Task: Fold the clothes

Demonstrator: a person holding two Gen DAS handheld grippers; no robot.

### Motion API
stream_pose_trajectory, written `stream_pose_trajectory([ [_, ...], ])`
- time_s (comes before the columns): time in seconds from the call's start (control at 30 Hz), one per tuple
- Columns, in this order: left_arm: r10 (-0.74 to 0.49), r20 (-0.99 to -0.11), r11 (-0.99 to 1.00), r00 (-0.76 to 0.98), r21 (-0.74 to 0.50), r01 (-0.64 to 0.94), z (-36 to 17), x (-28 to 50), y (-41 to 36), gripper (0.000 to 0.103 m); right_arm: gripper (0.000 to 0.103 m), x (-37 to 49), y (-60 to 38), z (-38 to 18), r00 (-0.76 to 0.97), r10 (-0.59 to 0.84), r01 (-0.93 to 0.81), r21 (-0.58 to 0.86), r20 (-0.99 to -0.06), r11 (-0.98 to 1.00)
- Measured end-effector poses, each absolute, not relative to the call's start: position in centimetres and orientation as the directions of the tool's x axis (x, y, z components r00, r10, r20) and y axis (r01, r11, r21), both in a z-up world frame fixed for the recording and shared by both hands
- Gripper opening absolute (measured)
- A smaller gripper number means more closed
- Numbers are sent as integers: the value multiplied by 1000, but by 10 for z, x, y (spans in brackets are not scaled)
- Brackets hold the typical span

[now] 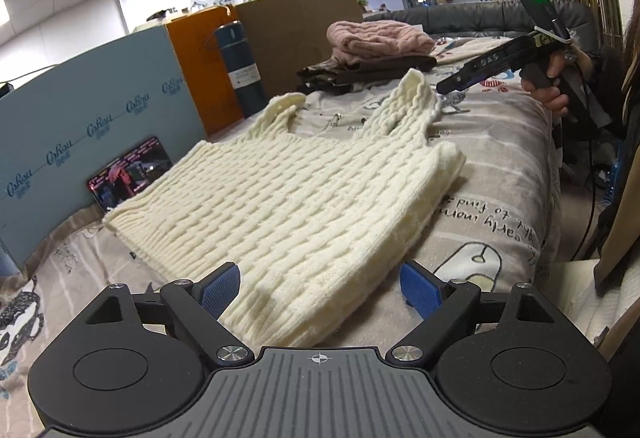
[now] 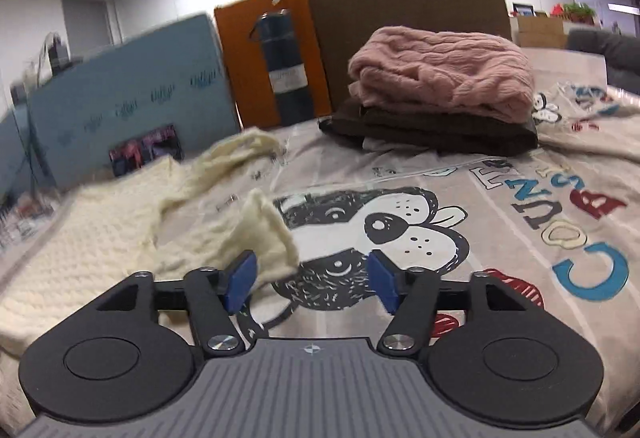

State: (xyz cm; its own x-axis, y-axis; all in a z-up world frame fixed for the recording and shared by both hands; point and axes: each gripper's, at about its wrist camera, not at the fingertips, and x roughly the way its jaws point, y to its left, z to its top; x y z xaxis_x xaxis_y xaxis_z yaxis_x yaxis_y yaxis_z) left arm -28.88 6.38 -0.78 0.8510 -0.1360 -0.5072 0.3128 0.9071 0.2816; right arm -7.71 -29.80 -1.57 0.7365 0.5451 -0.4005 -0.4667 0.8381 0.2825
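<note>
Left wrist view: cream knit vest (image 1: 304, 190), hem edge between open gripper (image 1: 320, 288).

Right gripper (image 2: 312, 280): fingers (image 2: 240, 280) spread apart, nothing between them. Cream knit vest (image 2: 120, 238) lies on the printed bedsheet (image 2: 500, 238), left of the gripper; one strap end (image 2: 266, 234) sits just beyond the left finger, contact unclear. Beyond the vest: pink sweater (image 2: 440, 70) stacked on dark folded clothes (image 2: 440, 130). Dark bottle (image 2: 285, 74) stands left of that stack.
</note>
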Motion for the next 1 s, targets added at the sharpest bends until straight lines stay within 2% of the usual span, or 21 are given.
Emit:
stream_pose_trajectory([
  [0.1,-102,-503,895,858,330,300,-9,-290,59,90,73,-83,-306,-13,690,648,-524,394,-323,755],
  [0.13,-86,-503,889,860,352,294,-9,-291,58,90,80,-88,-304,-11,668,684,-563,403,-294,722],
  [0.17,-76,-506,885,859,363,292,-9,-292,58,90,90,-95,-298,-9,644,714,-611,376,-276,696],
  [0.23,-56,-515,879,856,381,286,-8,-295,60,90,96,-109,-280,-6,587,762,-707,286,-275,647],
  [0.33,-10,-516,867,857,423,264,-9,-299,64,90,96,-127,-252,-4,457,829,-834,169,-322,526],
  [0.43,-21,-503,857,864,435,275,-10,-299,68,89,96,-144,-226,-5,313,875,-925,89,-369,369],
  [0.47,-38,-504,856,863,429,289,-11,-297,69,85,96,-148,-215,-6,283,875,-943,52,-392,328],
  [0.53,-76,-510,853,857,412,321,-11,-294,71,68,96,-156,-195,-9,242,864,-966,-24,-441,258],
  [0.57,-85,-510,849,856,412,330,-12,-292,72,47,94,-159,-186,-11,243,852,-968,-62,-464,243],
  [0.6,-90,-509,845,856,416,336,-13,-291,72,34,93,-161,-176,-12,247,837,-969,-100,-488,227],
  [0.7,-114,-492,849,863,403,342,-14,-289,75,20,72,-154,-159,-15,259,821,-966,-127,-508,226],
  [0.77,-130,-470,859,873,387,336,-10,-291,76,15,32,-150,-156,-12,272,831,-962,-133,-486,237],
  [0.8,-142,-466,861,874,377,341,-7,-294,76,13,25,-150,-157,-10,277,836,-961,-135,-474,241],
  [0.83,-156,-464,862,872,368,349,-5,-297,75,13,15,-150,-159,-9,266,841,-964,-123,-470,236],
  [1.0,-296,-482,857,825,247,452,8,-313,75,12,13,-157,-190,8,171,887,-985,-40,-429,170],
])
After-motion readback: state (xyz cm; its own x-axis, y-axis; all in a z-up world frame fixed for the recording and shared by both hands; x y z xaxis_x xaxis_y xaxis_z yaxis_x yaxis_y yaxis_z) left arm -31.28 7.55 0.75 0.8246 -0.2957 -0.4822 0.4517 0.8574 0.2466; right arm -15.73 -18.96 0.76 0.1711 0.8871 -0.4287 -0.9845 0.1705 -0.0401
